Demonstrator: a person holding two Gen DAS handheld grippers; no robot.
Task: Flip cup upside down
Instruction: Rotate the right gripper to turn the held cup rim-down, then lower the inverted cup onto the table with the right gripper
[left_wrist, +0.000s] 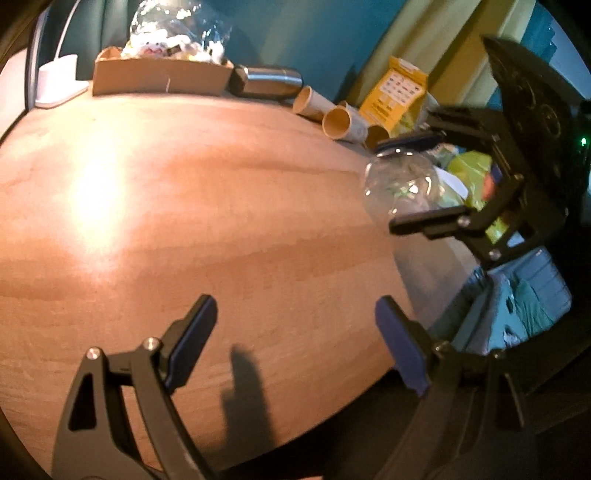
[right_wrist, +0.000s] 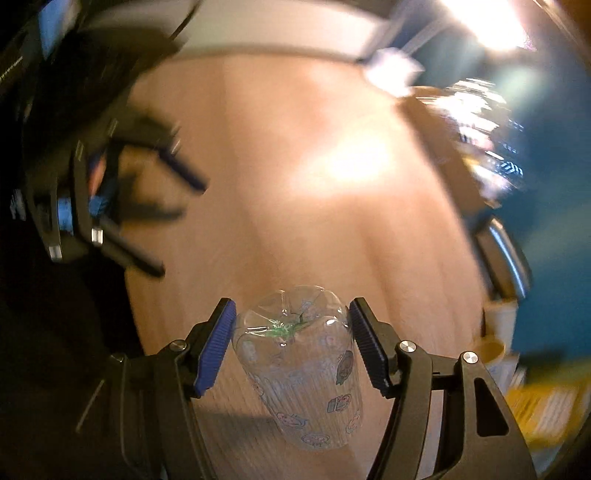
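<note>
The right gripper (right_wrist: 291, 343) clamps a clear plastic cup printed with small cartoon figures (right_wrist: 299, 369) between its 2 blue ribbed pads (right_wrist: 216, 347), holding it above the round pale wooden table (right_wrist: 295, 166). The pads press on opposite sides of the cup's wall, a grip that, by the look of it, lets the wrist roll the cup over without letting go. The cup appears tilted, one end toward the camera, though the transparent plastic and the motion blur make it hard to say which end is the mouth.

The left gripper (left_wrist: 295, 343) hangs with its jaws wide and nothing between them, low over the near part of the table and well apart from the cup (left_wrist: 402, 181), seemingly kept clear of the turn.

Along the table's far edge, beyond the cup, lie a brown cardboard box (left_wrist: 159, 77), a dark metal flask on its side (left_wrist: 266, 81) and several tan paper tubes (left_wrist: 338, 120).
</note>
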